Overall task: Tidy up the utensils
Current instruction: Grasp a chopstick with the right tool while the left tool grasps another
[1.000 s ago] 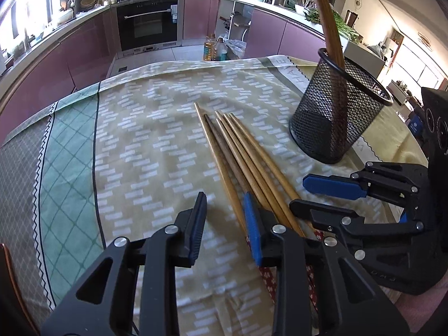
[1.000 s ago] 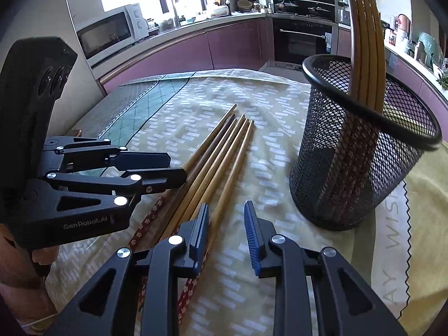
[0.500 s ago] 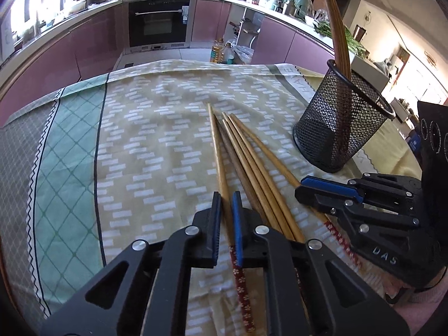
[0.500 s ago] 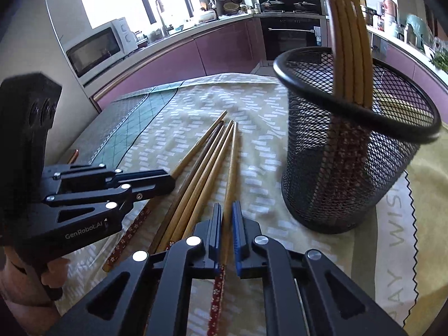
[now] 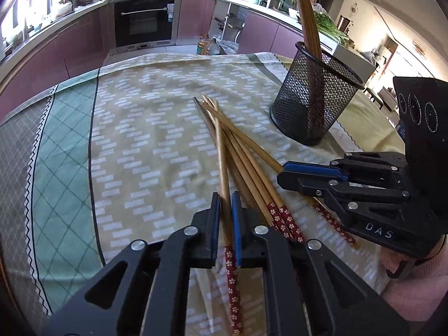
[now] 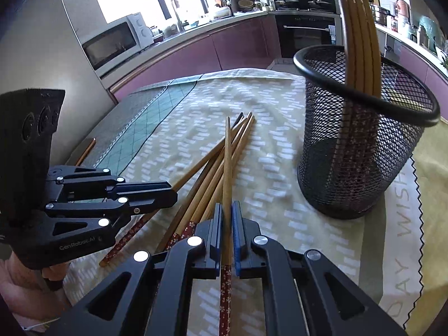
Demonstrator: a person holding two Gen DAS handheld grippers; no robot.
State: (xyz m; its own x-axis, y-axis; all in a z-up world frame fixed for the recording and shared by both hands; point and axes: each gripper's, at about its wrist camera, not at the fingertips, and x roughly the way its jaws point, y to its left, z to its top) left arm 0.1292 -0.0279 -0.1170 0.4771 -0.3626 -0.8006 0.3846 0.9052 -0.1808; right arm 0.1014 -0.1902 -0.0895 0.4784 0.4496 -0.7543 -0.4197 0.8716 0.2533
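Clamping down now where a second ago both sets of jaws stood apart over the loose pile: each tool has closed on its own chopstick. The left gripper (image 5: 224,218) pinches one bamboo stick (image 5: 222,151) just above its red flowered end, and that stick now lies slanted across the others instead of running parallel with them. The right gripper (image 6: 227,225) squeezes its own chopstick (image 6: 228,168) between the blue pads (image 6: 236,232), again right above the red patterned handle, the tip angled up over the bundle. The remaining chopsticks (image 5: 252,173) lie fanned on the yellow patterned tablecloth (image 5: 145,128), between the two tools. The black mesh holder (image 6: 361,151) stands upright on the cloth just beyond and to the right, with several chopsticks (image 6: 359,28) already leaning inside it.

Lettering: "DAS" shows in white on the right tool's body in the left wrist view, "GenRobot.AI" on the left tool's body (image 6: 78,245) in the right wrist view. The cloth's pale border by the holder carries large letters, with "WISH" readable and part of another word below it.
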